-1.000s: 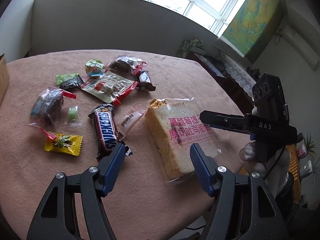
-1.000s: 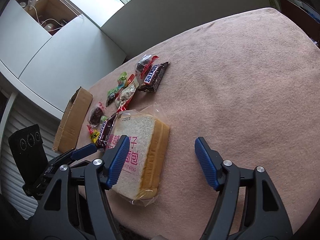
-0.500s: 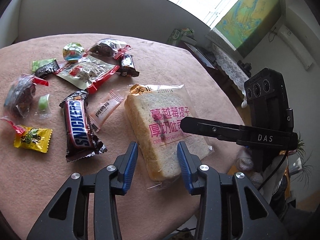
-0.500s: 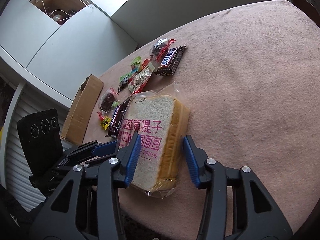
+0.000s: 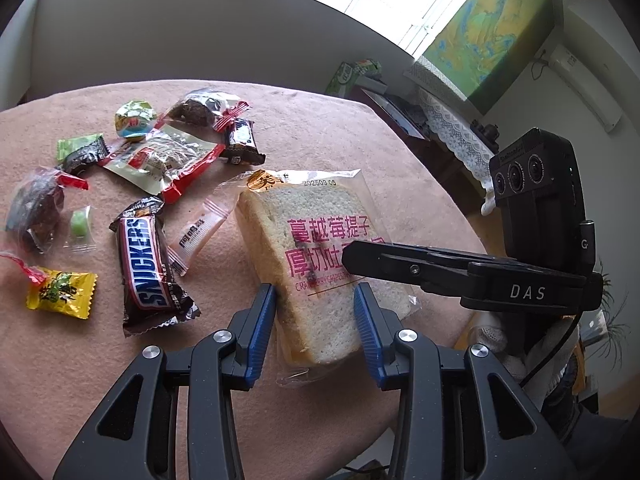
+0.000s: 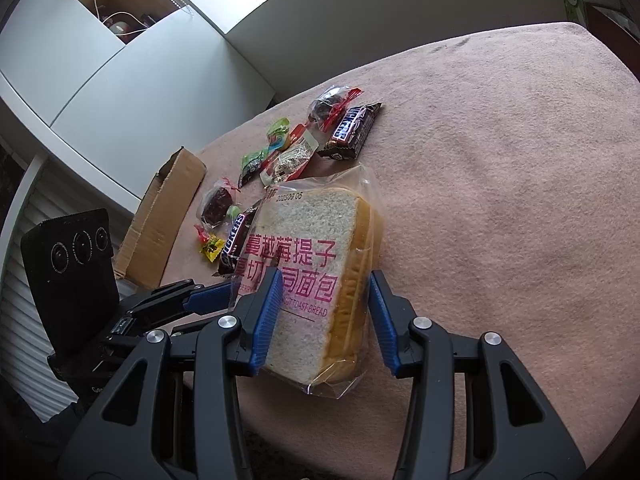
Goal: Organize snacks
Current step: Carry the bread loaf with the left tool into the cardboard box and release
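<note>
A bagged slice of toast bread (image 5: pixel 316 240) with pink lettering lies near the front edge of the pink table cloth (image 5: pixel 60 360). My left gripper (image 5: pixel 316 308) is shut on its near end. My right gripper (image 6: pixel 324 292) is shut on the same bread (image 6: pixel 312 248) from the other side, lifting that end. A large Snickers bar (image 5: pixel 148 264), a small sachet (image 5: pixel 196 236), a yellow candy (image 5: pixel 60 290) and several other wrapped snacks (image 5: pixel 160 160) lie left of the bread.
A cardboard box (image 6: pixel 160 208) stands at the table's far left edge in the right wrist view. A second Snickers bar (image 6: pixel 352 128) lies beyond the bread. The cloth to the right of the bread (image 6: pixel 500 200) is bare. The table edge is close below both grippers.
Both grippers moved in on the bread and closed from wide open to gripping it. The bread's near end has tilted up a little.
</note>
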`<state>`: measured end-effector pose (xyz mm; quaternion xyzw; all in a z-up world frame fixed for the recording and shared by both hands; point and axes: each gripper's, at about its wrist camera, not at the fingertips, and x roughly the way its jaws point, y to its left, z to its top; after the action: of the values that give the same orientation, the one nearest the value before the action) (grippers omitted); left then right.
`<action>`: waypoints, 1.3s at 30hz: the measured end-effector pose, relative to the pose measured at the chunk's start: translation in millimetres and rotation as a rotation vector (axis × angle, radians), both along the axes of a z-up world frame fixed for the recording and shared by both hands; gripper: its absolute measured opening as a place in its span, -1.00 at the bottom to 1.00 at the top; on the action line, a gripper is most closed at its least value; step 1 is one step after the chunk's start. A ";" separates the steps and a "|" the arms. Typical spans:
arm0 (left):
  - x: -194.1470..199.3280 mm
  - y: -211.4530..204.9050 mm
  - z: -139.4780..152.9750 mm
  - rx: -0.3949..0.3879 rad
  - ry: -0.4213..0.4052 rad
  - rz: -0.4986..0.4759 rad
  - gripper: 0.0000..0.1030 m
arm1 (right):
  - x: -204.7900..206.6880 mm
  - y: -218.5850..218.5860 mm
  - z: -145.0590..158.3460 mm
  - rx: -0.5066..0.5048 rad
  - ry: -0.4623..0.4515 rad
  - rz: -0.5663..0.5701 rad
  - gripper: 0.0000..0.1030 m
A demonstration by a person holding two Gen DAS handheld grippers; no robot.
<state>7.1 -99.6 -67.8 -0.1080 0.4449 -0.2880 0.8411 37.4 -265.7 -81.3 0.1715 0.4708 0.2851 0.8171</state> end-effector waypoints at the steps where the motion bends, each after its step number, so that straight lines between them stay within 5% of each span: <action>1: 0.0 -0.1 1.9 0.002 -0.008 0.002 -0.25 | -0.5 0.8 2.6 -0.004 -0.009 -0.003 -0.11; 20: -11.9 72.3 49.4 -0.013 -0.195 0.182 -0.25 | 8.5 85.4 65.7 -0.007 -0.157 0.081 -0.11; 39: -43.5 206.5 65.1 -0.054 -0.307 0.509 -0.25 | 25.0 267.0 108.2 -0.022 -0.258 0.343 -0.11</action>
<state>-36.4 106.8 -2.8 -0.1937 0.2631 -0.0928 0.9406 62.4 1.3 26.9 0.0421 0.3875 0.4346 0.8119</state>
